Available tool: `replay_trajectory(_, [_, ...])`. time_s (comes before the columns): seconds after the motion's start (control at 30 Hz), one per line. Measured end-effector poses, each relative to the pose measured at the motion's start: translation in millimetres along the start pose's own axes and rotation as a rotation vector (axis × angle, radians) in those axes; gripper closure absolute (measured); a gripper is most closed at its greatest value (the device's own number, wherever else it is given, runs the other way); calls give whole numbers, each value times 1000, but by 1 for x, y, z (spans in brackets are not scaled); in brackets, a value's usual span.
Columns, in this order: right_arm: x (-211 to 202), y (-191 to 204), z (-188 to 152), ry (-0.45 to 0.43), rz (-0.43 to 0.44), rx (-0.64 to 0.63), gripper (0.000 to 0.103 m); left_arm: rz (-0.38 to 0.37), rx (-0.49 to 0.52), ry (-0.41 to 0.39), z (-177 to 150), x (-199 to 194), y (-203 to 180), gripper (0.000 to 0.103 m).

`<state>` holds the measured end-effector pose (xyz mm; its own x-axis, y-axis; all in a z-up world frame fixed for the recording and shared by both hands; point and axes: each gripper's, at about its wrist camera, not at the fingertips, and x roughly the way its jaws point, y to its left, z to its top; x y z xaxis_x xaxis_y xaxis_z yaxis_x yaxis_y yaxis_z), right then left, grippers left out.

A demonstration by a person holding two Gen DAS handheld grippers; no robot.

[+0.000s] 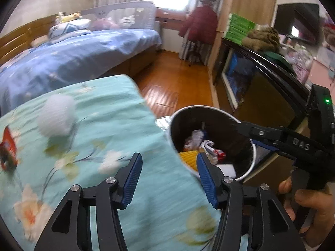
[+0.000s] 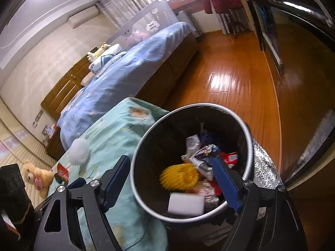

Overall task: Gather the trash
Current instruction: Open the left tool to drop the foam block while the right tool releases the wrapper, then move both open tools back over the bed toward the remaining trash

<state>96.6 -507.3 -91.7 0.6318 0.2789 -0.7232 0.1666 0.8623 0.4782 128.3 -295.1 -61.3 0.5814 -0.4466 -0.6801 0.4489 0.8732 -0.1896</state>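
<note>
Both claws, left (image 1: 168,163) and right (image 2: 171,167), gape empty at the bin (image 2: 249,138) rim beside the quilt (image 1: 104,113) edge.

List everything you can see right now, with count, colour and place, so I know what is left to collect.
Trash bin: one, black with a silver rim, beside the quilt edge.
Yellow ribbed item: one, inside the bin.
White block: one, inside the bin, near side.
Crumpled wrappers: several, white, blue and red, inside the bin.
White fluffy ball: one, on the floral quilt.
Red packet: one, at the quilt's left edge.
Teddy bear: one, tan, beyond the quilt.
Bed: one, blue cover.
Left gripper: open, empty, over the quilt edge.
Right gripper: open, empty, over the bin.
Hand: one, holding the right gripper.
</note>
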Motion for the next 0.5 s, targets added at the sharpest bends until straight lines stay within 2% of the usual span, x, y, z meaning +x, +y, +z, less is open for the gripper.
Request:
replay_trajectory(0.3, [3,49,-20,0,77,-72,17,78,-86,-21,-27,-42,40,45])
replay_trajectory(0.5, [18,81,-36,39,124,-105,17,140,-139,-48,-43,-72,63,45])
